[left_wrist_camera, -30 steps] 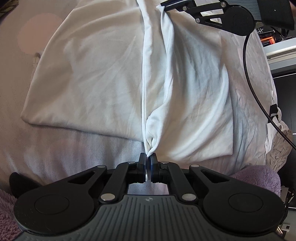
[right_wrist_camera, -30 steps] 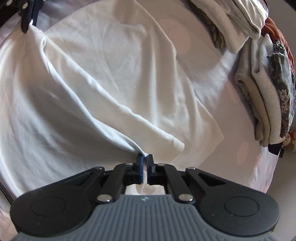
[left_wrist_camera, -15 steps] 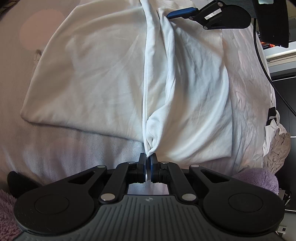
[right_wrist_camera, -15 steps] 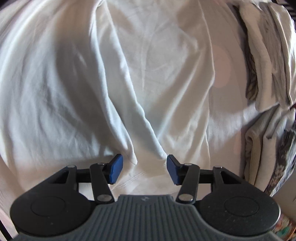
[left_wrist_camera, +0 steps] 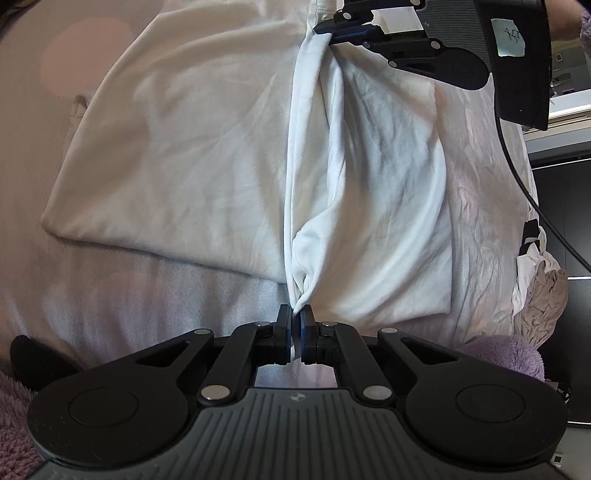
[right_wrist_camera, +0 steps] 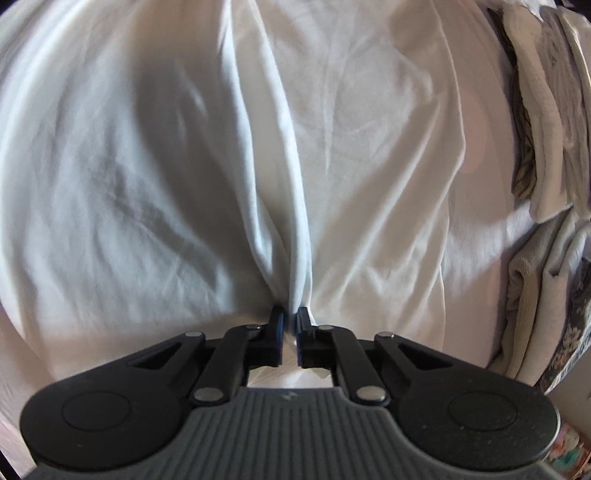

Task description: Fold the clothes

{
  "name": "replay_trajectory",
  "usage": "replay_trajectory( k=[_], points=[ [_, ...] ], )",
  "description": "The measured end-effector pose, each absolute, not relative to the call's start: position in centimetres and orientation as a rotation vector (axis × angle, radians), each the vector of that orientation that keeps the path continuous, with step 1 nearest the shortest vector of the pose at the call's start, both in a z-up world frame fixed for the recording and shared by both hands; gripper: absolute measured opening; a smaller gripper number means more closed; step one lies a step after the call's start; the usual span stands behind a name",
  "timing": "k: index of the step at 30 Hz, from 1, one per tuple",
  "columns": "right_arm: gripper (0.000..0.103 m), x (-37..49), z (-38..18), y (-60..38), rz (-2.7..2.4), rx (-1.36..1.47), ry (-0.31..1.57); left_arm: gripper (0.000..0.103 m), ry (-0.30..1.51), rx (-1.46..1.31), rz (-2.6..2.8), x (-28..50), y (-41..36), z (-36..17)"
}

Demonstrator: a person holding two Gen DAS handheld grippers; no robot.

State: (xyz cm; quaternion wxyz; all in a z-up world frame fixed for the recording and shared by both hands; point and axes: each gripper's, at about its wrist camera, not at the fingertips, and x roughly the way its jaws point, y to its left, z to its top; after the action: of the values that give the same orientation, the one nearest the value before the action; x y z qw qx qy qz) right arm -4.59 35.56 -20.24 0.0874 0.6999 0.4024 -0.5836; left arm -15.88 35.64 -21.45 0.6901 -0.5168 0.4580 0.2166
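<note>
A white garment (left_wrist_camera: 192,155) lies spread on a pale pink bed sheet (left_wrist_camera: 140,291). My left gripper (left_wrist_camera: 294,317) is shut on a pinched fold at the garment's near edge. A raised ridge of cloth runs from there to the far end, where my right gripper (left_wrist_camera: 345,27) shows in the left wrist view, closed on the cloth. In the right wrist view the right gripper (right_wrist_camera: 290,318) is shut on a bunched fold of the same white garment (right_wrist_camera: 147,166), which fills the view.
A stack of folded clothes (right_wrist_camera: 546,147) lies to the right in the right wrist view. A crumpled beige cloth (left_wrist_camera: 539,295) and a purple fleece (left_wrist_camera: 506,354) sit at the bed's right edge. A black cable (left_wrist_camera: 517,177) hangs from the right gripper.
My right gripper let go of the cloth, opened, shifted along the garment, and has shut again on a fold at the far end. My left gripper kept its hold.
</note>
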Motion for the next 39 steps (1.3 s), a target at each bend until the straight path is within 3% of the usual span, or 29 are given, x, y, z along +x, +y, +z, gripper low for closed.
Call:
replay_trajectory(
  k=[14,22,35,39],
  points=[
    [0.005,-3.6,-12.8,34.9,-1.772,2.383,1.120,0.002,0.872,-1.050,0.472,-16.5,35.2,-14.2],
    [0.005,-2.3,-11.0,39.1,-1.776,2.437,1.172,0.002,0.787,-1.060,0.512,-19.8,38.0,-12.3],
    [0.005,-7.9,-15.4,45.2,-1.861,2.356,1.154,0.002,0.895,-1.153,0.611,-24.7,43.9,-17.5],
    [0.000,-8.5,-17.0,46.9,-1.915,2.367,1.134,0.002,0.945,-1.183,0.615,-24.5,45.0,-19.6]
  ],
)
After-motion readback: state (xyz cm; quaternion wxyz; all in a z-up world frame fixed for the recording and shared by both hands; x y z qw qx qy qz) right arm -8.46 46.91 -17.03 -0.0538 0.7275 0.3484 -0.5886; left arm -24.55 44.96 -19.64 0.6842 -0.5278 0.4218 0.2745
